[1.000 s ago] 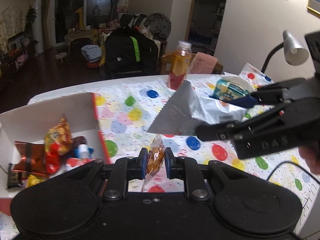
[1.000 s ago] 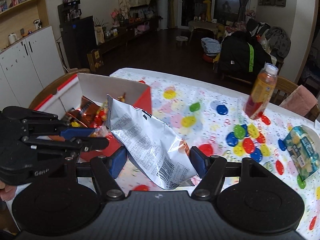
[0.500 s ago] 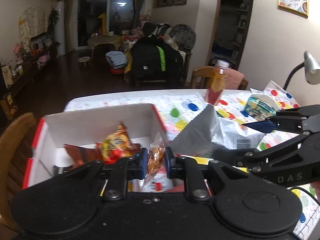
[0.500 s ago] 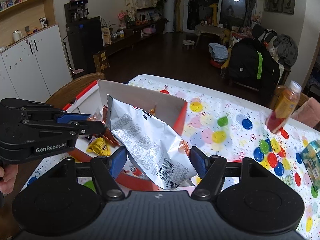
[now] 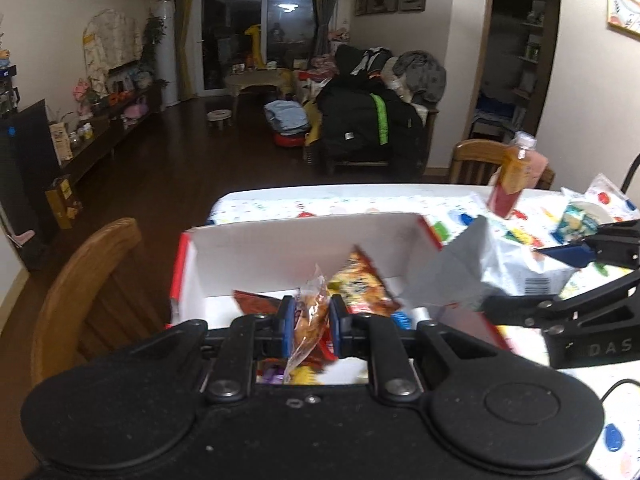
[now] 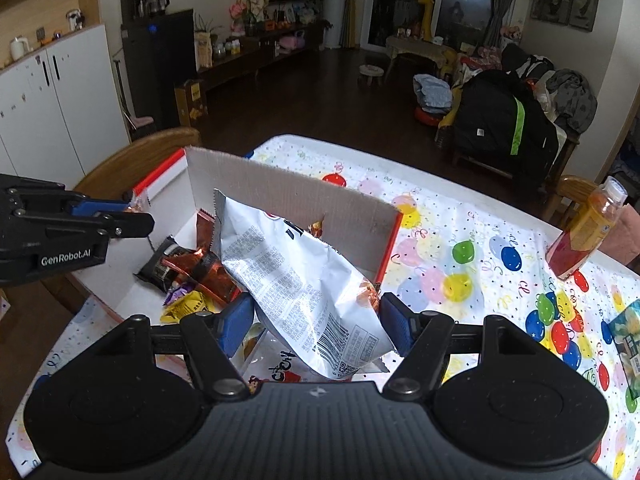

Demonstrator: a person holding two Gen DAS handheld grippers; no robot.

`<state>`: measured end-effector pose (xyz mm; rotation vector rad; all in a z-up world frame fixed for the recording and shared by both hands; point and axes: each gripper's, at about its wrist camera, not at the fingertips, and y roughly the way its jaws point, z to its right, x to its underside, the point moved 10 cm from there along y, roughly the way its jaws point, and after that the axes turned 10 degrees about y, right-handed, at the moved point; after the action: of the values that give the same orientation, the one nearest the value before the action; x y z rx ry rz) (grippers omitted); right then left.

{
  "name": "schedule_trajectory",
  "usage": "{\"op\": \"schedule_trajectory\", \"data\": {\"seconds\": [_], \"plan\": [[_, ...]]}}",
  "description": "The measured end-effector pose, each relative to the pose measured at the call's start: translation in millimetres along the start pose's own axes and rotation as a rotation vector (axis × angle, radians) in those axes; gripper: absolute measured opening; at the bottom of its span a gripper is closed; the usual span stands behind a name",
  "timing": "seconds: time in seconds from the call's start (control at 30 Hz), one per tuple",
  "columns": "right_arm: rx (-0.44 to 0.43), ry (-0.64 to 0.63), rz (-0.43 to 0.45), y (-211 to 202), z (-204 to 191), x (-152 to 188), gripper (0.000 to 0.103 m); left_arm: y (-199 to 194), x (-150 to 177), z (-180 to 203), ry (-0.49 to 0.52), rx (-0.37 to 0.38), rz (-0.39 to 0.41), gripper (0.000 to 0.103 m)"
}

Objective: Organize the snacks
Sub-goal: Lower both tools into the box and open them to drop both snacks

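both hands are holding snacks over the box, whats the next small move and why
Probably open the left hand-held gripper and let its small clear snack packet drop. That packet hangs over the open white box, above the wrappers already lying inside, so it looks ready to release. The right hand-held gripper holds the large silver chip bag near the box wall and could follow.

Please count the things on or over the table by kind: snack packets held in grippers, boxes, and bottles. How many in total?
Held snack packets: 2 (small clear packet, large white bag)
Boxes: 1
Bottles: 1
Total: 4
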<state>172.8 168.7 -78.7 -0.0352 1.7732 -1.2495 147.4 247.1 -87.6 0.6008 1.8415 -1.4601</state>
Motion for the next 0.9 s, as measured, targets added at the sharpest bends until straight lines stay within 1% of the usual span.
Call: {"op": "schedule_trajectory", "data": {"seconds": [0.2, 0.3, 0.5, 0.67, 0.77, 0.9], "plan": [[0.016, -0.033, -0.032, 24.9, -8.2, 5.5, 0.069, 25.2, 9.6, -21.0, -0.01, -0.01, -0.066, 0.015], [0.028, -0.067, -0.023, 30.4, -14.1, 6.1, 0.07, 36.7, 18.9, -28.9, -0.018, 0.0, -0.099, 0.015], [0.031, -0.14, -0.007, 35.2, -33.6, 4.5, 0.07, 52.8, 35.3, -23.0, -0.003, 0.044, -0.151, 0.015], [0.061, -0.181, -0.038, 51.3, -35.4, 9.8, 0.07, 62.1, 47.3, -16.8, 0.012, 0.061, -0.187, 0.015], [0.072, -0.181, -0.059, 58.9, -33.1, 14.4, 0.07, 67.2, 55.1, -20.4, 0.006, 0.062, -0.216, 0.015], [0.064, -0.185, -0.065, 60.4, -34.2, 20.0, 0.071, 72.0, 62.1, -21.6, 0.001, 0.068, -0.249, 0.015]]}}
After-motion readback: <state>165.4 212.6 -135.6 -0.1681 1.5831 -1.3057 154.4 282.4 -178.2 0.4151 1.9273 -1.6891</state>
